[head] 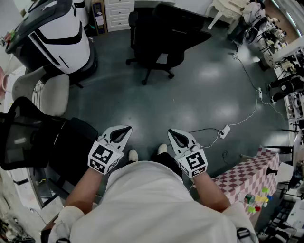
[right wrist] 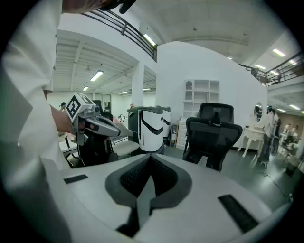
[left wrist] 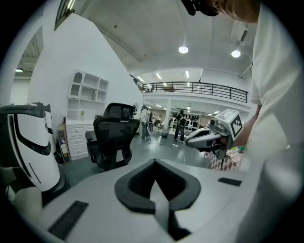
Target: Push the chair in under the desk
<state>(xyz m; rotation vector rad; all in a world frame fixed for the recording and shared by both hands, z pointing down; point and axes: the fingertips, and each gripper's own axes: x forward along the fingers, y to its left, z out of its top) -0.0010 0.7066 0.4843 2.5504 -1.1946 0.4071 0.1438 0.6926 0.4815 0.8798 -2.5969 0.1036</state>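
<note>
A black mesh office chair (head: pixel 33 140) stands just left of me, its seat (head: pixel 73 144) beside my left gripper (head: pixel 124 129). A white desk edge (head: pixel 16 187) seems to run along the lower left behind it. A second black office chair (head: pixel 161 38) stands farther off on the grey floor; it also shows in the left gripper view (left wrist: pixel 114 137) and the right gripper view (right wrist: pixel 213 137). My left gripper (left wrist: pixel 155 179) and right gripper (head: pixel 172 133) (right wrist: pixel 149 176) are side by side in front of me. Both are shut and hold nothing, and neither touches a chair.
A big white-and-black machine (head: pixel 59 33) and a beige chair (head: pixel 47 92) stand at the left rear. White drawers (head: pixel 118 14) line the back wall. A power strip with its cable (head: pixel 224 131) lies on the floor at right, near a checked table (head: pixel 242 178).
</note>
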